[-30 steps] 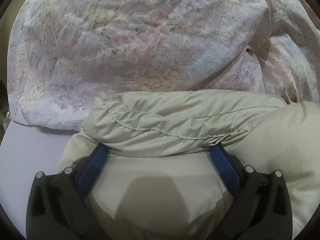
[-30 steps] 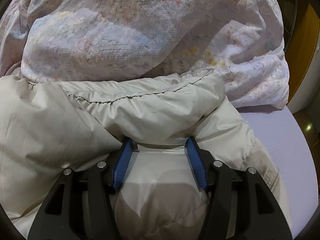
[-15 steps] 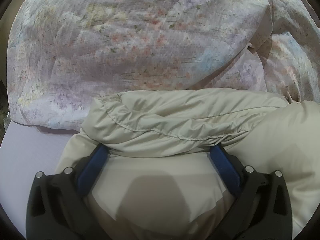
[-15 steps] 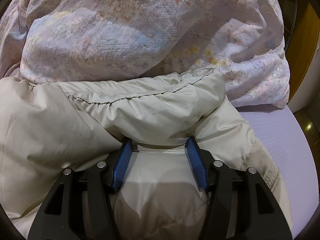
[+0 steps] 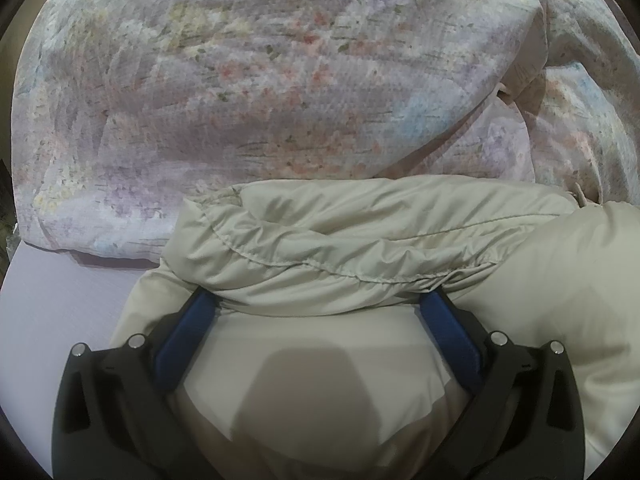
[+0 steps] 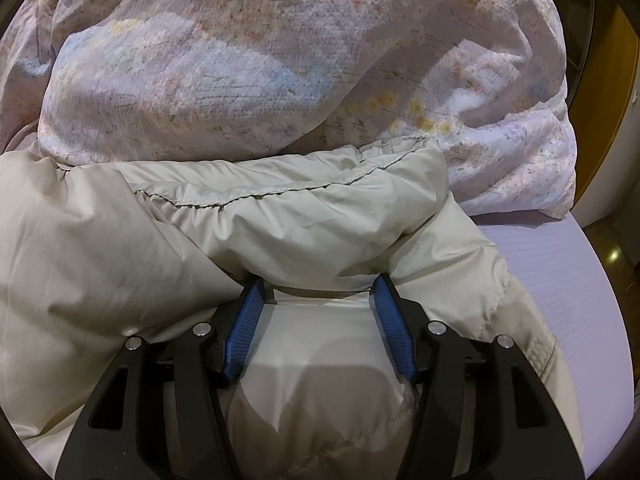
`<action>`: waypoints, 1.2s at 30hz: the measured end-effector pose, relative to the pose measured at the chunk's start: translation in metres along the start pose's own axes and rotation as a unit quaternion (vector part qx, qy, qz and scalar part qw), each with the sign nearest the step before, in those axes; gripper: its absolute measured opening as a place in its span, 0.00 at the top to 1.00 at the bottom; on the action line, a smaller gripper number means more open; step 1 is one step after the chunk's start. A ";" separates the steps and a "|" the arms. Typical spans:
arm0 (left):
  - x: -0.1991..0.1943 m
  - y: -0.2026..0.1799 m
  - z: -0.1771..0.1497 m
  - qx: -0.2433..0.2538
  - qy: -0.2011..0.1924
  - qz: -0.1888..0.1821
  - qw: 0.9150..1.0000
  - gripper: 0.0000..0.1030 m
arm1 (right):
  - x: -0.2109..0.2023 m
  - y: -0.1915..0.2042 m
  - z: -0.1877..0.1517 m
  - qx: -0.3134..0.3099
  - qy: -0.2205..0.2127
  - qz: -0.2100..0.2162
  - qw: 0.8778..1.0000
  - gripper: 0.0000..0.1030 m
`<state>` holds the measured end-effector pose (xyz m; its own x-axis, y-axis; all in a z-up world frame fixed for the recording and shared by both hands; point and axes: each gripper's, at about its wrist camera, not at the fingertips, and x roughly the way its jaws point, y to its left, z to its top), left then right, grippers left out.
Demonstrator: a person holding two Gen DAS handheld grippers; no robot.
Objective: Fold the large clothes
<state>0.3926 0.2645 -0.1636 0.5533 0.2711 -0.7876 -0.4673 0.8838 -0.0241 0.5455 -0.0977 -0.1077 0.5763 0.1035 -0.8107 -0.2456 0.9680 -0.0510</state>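
Observation:
A puffy beige jacket (image 5: 340,240) lies on a lilac bed sheet, a stitched fold of it doubled back over the fingertips of both grippers. My left gripper (image 5: 320,300) is open, its blue pads spread wide with jacket fabric bulging between them and the tips hidden under the fold. In the right wrist view the same jacket (image 6: 280,220) covers the tips of my right gripper (image 6: 318,284), which is open too, with fabric between its pads.
A bulky floral duvet (image 5: 260,80) is heaped just behind the jacket and fills the top of both views (image 6: 260,60). The lilac sheet (image 5: 60,312) shows at the left and at the right (image 6: 560,280). A wooden door frame (image 6: 600,100) stands at the far right.
The jacket fold has crept slightly toward the duvet in both views. Both grippers stay open at the same width.

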 end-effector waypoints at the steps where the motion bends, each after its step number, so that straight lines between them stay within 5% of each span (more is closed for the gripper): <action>1: 0.001 0.000 0.000 0.000 0.001 0.000 1.000 0.02 | 0.001 0.002 0.000 0.000 0.000 -0.001 1.000 0.42; 8: 0.007 0.002 0.003 0.002 0.006 0.004 1.000 0.02 | 0.002 0.016 0.000 -0.009 0.016 -0.015 1.000 0.43; 13: 0.002 0.000 0.005 0.007 0.012 0.009 1.000 0.02 | 0.003 0.016 0.019 0.019 0.094 -0.026 0.995 0.42; 21: -0.065 0.016 -0.014 0.028 0.020 -0.010 0.999 0.02 | -0.061 -0.028 0.003 0.093 0.085 -0.006 0.992 0.23; 29: -0.131 0.054 -0.066 0.001 0.027 -0.012 1.000 0.02 | -0.094 -0.106 -0.047 0.257 0.106 0.036 0.960 0.21; 36: -0.122 0.079 -0.101 -0.124 0.086 -0.039 0.988 0.02 | -0.065 -0.127 -0.090 0.371 0.166 0.117 0.906 0.21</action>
<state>0.2183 0.2630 -0.1318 0.4787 0.1184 -0.8700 -0.5940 0.7733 -0.2216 0.4692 -0.2475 -0.1010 0.2798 0.3706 -0.8857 0.3314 0.8285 0.4514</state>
